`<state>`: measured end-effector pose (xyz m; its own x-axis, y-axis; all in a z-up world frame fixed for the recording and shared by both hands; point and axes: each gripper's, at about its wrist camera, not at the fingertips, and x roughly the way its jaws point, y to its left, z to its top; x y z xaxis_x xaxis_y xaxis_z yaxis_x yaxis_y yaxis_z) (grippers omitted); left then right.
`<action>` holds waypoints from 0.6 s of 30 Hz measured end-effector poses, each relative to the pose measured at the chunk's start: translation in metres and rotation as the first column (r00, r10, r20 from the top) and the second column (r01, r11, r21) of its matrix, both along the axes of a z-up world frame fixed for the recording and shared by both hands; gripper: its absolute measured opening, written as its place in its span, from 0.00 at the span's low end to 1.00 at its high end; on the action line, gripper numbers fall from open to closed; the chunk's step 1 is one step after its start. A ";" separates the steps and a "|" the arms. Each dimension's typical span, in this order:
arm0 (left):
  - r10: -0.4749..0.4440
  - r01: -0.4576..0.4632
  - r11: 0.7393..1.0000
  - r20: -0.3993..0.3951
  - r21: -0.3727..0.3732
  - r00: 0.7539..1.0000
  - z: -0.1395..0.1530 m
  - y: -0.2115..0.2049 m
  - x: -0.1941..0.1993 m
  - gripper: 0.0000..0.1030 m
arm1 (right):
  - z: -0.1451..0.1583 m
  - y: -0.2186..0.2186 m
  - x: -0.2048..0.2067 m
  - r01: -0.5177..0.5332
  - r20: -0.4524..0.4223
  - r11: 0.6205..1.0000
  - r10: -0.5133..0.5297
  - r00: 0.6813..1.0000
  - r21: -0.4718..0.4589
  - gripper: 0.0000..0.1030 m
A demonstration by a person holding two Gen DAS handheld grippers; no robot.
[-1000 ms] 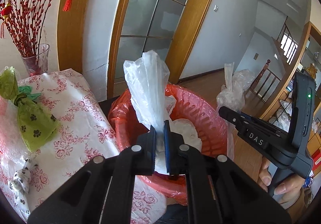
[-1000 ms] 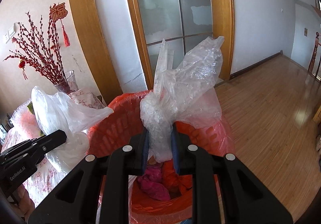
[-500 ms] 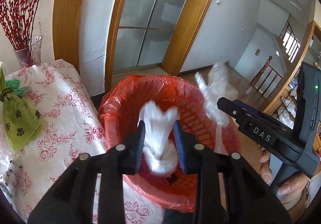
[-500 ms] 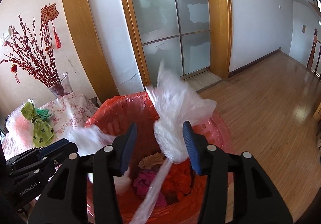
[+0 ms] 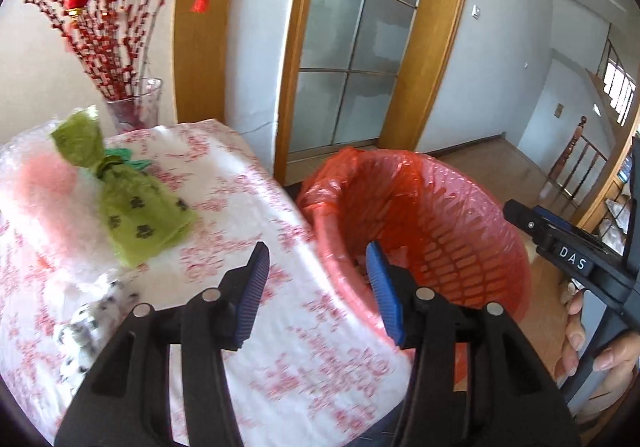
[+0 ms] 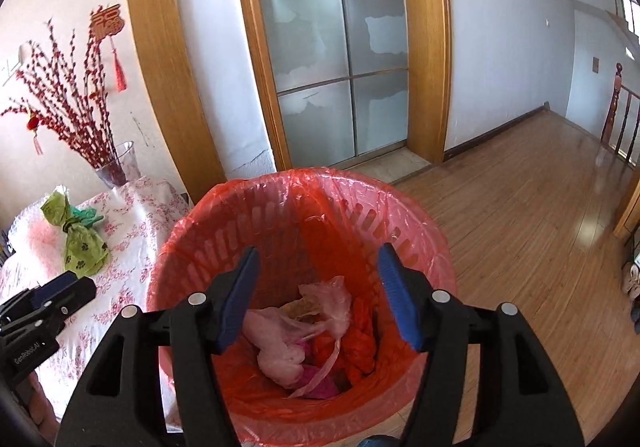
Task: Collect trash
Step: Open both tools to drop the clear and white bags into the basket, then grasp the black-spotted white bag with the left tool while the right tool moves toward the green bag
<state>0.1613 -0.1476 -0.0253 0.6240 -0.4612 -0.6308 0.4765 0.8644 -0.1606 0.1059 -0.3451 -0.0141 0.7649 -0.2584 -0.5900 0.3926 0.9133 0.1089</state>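
Clear plastic bags [image 6: 304, 331] that both tools gripped a second ago now lie in the red bin [image 6: 304, 191], left tool [image 5: 316, 287] and right tool [image 6: 320, 295] gaping empty, so the green bag [image 5: 136, 215] on the bench [image 5: 256, 207] looks next.

The waste basket [image 6: 300, 271] is positioned on the floor [image 6: 520, 231], directly beside the table [image 5: 248, 231] at its right. Crumpled bags [image 6: 296, 327] are contained at the bottom of the basket. A tied bag [image 5: 136, 215] is placed on the table, with a vase [image 5: 134, 105] located behind it against the wall. A glazed door [image 6: 332, 71] is situated behind the basket.
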 end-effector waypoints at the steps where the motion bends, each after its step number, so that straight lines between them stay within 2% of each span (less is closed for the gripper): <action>1: 0.013 -0.013 1.000 0.003 0.000 1.000 0.001 0.007 0.000 0.49 | 0.000 0.004 0.000 -0.008 0.000 1.000 0.008 1.000 -0.005 0.60; 6: 0.111 -0.112 0.994 0.041 0.020 0.993 0.007 0.053 -0.008 0.49 | -0.002 0.028 0.002 -0.068 -0.006 0.998 0.068 0.998 0.015 0.60; 10: 0.193 -0.199 0.978 0.088 0.059 0.977 0.004 0.095 -0.011 0.53 | -0.007 0.052 0.007 -0.125 -0.018 0.992 0.126 0.992 0.030 0.60; 12: 0.220 -0.226 0.972 0.084 0.068 0.972 0.000 0.114 -0.009 0.53 | -0.010 0.064 0.010 -0.152 -0.024 0.988 0.153 0.988 0.040 0.60; 18: 0.226 -0.230 0.969 0.054 0.090 0.973 -0.015 0.142 -0.006 0.53 | -0.017 0.097 0.017 -0.226 -0.050 0.972 0.229 0.972 0.068 0.60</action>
<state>0.1553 -0.0054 -0.0404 0.7331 -0.2427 -0.6354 0.2698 0.9613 -0.0559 0.1228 -0.2481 -0.0314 0.7638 -0.0434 -0.6440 0.1827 0.9715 0.1512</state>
